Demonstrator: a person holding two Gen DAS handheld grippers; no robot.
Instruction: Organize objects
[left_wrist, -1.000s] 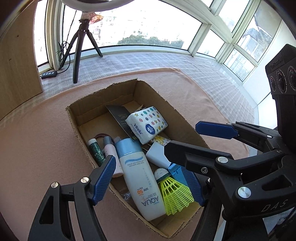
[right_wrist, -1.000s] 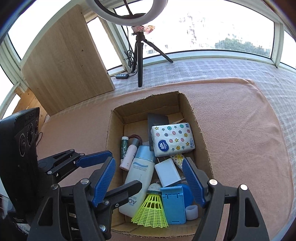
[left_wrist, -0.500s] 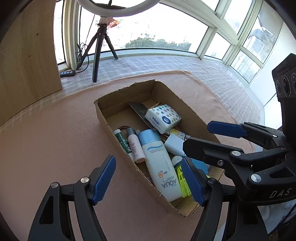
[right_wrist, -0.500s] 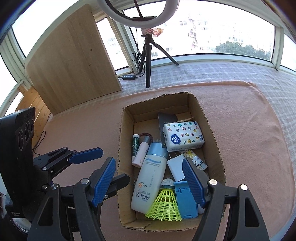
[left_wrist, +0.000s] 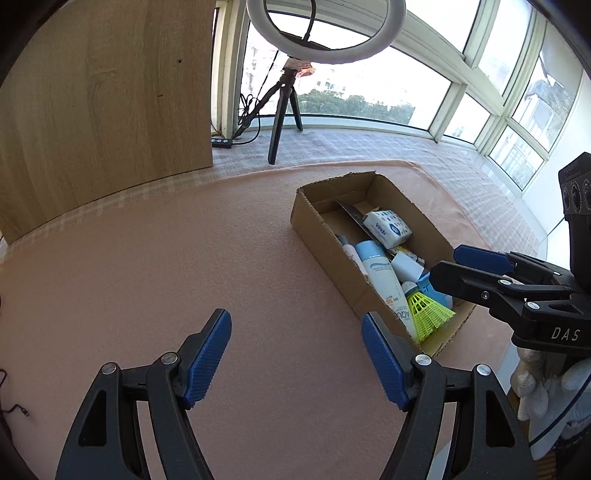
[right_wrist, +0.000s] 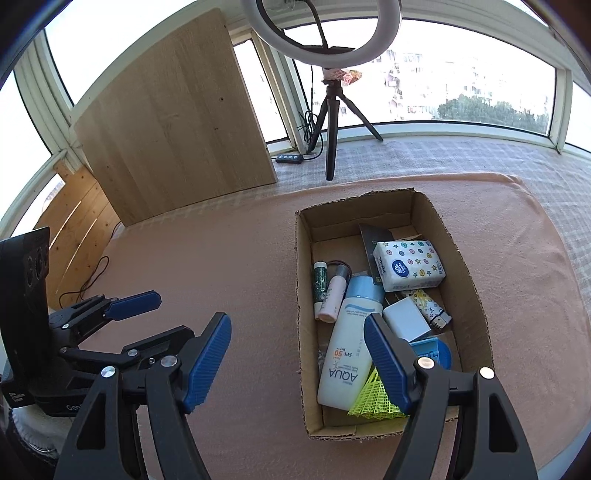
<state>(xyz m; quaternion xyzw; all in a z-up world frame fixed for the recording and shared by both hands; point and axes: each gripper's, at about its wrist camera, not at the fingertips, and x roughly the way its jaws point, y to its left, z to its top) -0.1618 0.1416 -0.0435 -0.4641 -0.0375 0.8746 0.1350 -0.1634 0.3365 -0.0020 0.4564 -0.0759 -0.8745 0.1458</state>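
Note:
An open cardboard box (right_wrist: 301, 295) (left_wrist: 325, 251) sits on the pink cloth (right_wrist: 240, 258). Inside lie a star-printed tissue pack (right_wrist: 408, 264) (left_wrist: 388, 229), a white AQUA sunscreen bottle (right_wrist: 349, 339) (left_wrist: 380, 273), a yellow shuttlecock (right_wrist: 373, 400) (left_wrist: 428, 312), a white block (right_wrist: 404, 319), a blue piece (right_wrist: 436, 350), a green tube (right_wrist: 319, 280) and a small pink bottle (right_wrist: 332, 299). My left gripper (left_wrist: 295, 325) (right_wrist: 166, 317) hangs open and empty over bare cloth left of the box. My right gripper (right_wrist: 295, 325) (left_wrist: 447, 264) is open and empty above the box's near left corner.
A ring light on a black tripod (right_wrist: 332, 129) (left_wrist: 284, 110) stands behind the box by the windows. A tall wooden board (right_wrist: 177, 122) (left_wrist: 103, 103) leans at the back left. A gloved hand (left_wrist: 546, 387) holds the right gripper.
Both grippers pulled back from the box and stayed open. The left one swung well to the left, off the box and over bare cloth; the box now sits farther away and to the right.

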